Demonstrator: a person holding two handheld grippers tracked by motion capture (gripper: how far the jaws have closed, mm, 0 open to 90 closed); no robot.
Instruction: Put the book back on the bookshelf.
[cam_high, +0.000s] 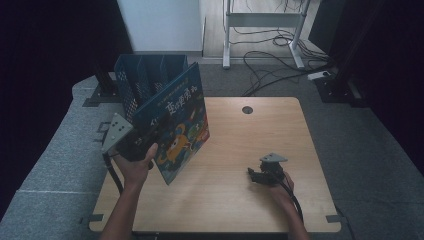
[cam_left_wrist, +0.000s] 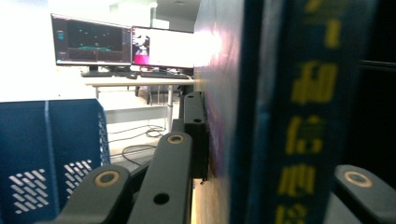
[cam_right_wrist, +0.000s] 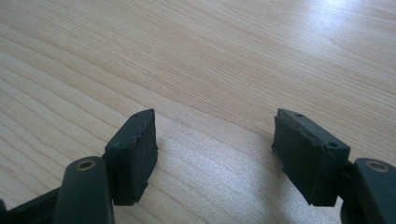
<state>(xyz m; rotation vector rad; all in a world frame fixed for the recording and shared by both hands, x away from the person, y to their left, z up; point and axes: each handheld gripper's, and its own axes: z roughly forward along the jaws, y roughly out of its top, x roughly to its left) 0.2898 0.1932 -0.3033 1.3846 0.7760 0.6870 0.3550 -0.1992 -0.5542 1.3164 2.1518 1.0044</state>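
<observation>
Blue picture book (cam_high: 177, 122), clamped upright in left gripper (cam_high: 142, 142), faces blue slotted file rack (cam_high: 145, 75) for shelving; right gripper (cam_high: 257, 176) rests open-jawed on wooden table (cam_high: 240, 200).

Worktop (cam_high: 260, 150): we find a light wood surface with a round dark cable hole (cam_high: 247, 110) near its far edge.
Floor covering (cam_high: 55, 160): we note grey carpet on all sides of the worktop.
Desk frame (cam_high: 262, 20): we see white legs beyond the worktop, with black cables (cam_high: 272, 70) lying loose on the floor beside them.
Monitors (cam_left_wrist: 123, 44): we record two lit screens side by side on a far desk, in the left gripper view.
</observation>
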